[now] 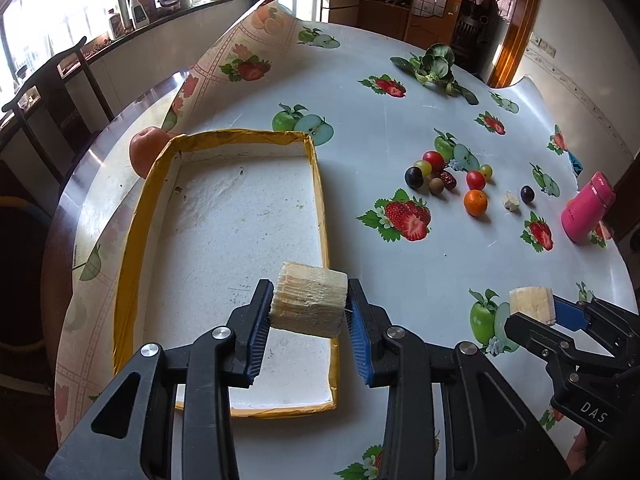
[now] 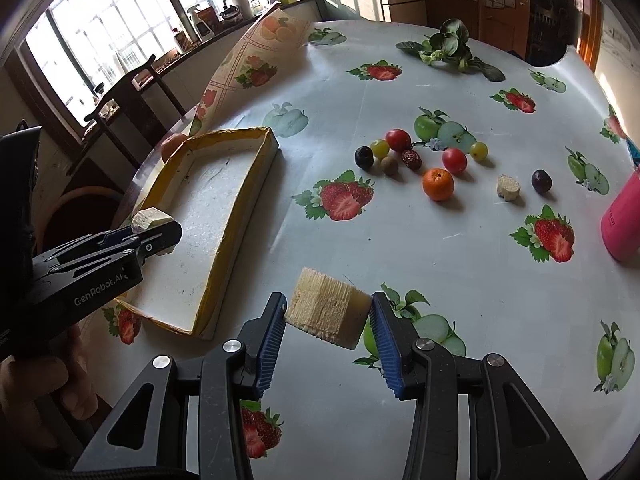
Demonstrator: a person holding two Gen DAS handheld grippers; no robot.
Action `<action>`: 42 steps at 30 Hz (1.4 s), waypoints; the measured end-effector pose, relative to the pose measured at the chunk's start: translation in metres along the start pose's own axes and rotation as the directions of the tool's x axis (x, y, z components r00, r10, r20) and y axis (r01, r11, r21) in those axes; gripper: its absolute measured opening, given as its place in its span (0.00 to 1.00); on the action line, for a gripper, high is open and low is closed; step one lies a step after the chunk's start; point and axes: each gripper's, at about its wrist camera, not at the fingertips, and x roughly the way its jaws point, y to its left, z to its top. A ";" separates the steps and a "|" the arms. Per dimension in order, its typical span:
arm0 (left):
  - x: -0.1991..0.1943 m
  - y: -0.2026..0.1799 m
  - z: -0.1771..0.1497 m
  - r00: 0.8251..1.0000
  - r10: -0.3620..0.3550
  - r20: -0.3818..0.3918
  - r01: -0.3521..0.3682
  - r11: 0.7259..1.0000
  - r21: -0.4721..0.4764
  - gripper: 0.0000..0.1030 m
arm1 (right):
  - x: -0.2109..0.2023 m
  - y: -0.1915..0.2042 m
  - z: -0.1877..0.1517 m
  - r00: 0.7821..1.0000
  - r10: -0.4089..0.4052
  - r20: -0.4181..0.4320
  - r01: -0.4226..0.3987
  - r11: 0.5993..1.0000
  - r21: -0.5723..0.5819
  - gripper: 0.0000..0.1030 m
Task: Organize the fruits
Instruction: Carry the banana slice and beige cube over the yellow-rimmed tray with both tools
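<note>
My left gripper (image 1: pixel 309 295) is shut on a pale ribbed sugarcane chunk (image 1: pixel 310 308), held above the near right part of the white tray with yellow taped rim (image 1: pixel 124 240). My right gripper (image 2: pixel 329 309) is shut on a yellower chunk (image 2: pixel 324 312), over the tablecloth right of the tray (image 2: pixel 240 200). Each gripper shows in the other's view: the right gripper (image 1: pixel 538 314) and the left gripper (image 2: pixel 157 232). The loose fruits lie further back: an orange (image 2: pixel 438 184), red tomatoes (image 2: pixel 454 160), green grapes (image 2: pixel 380 148), dark grapes (image 2: pixel 541 181) and a small pale chunk (image 2: pixel 508 187).
A reddish apple (image 1: pixel 144 152) sits behind the tray's far left corner. A pink bottle (image 1: pixel 586 208) lies at the right edge and leafy greens (image 1: pixel 434 66) at the far side. The fruit-print tablecloth (image 1: pixel 240 60) curls up at the back left; a chair (image 1: pixel 52 92) stands beyond.
</note>
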 end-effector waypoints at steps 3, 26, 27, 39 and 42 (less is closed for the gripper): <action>-0.002 0.009 -0.002 1.000 0.009 0.002 -0.009 1.000 -0.012 0.33 | 0.001 0.010 0.001 1.000 0.010 -0.002 -0.010 1.000 -0.015 0.43; 0.008 0.060 -0.018 0.999 0.034 -0.036 -0.037 0.997 -0.070 0.33 | 0.025 0.076 0.007 0.996 0.083 -0.045 -0.088 0.990 -0.111 0.43; 0.009 0.063 -0.019 0.999 0.034 -0.040 -0.037 0.997 -0.074 0.33 | 0.027 0.080 0.008 0.995 0.089 -0.048 -0.094 0.989 -0.118 0.43; 0.026 0.095 -0.032 0.995 0.042 -0.091 -0.052 0.992 -0.111 0.33 | 0.055 0.129 0.012 0.985 0.141 -0.097 -0.159 0.966 -0.204 0.43; 0.035 0.099 -0.035 0.993 0.038 -0.111 -0.050 0.994 -0.101 0.33 | 0.067 0.142 0.012 0.981 0.156 -0.119 -0.180 0.956 -0.233 0.43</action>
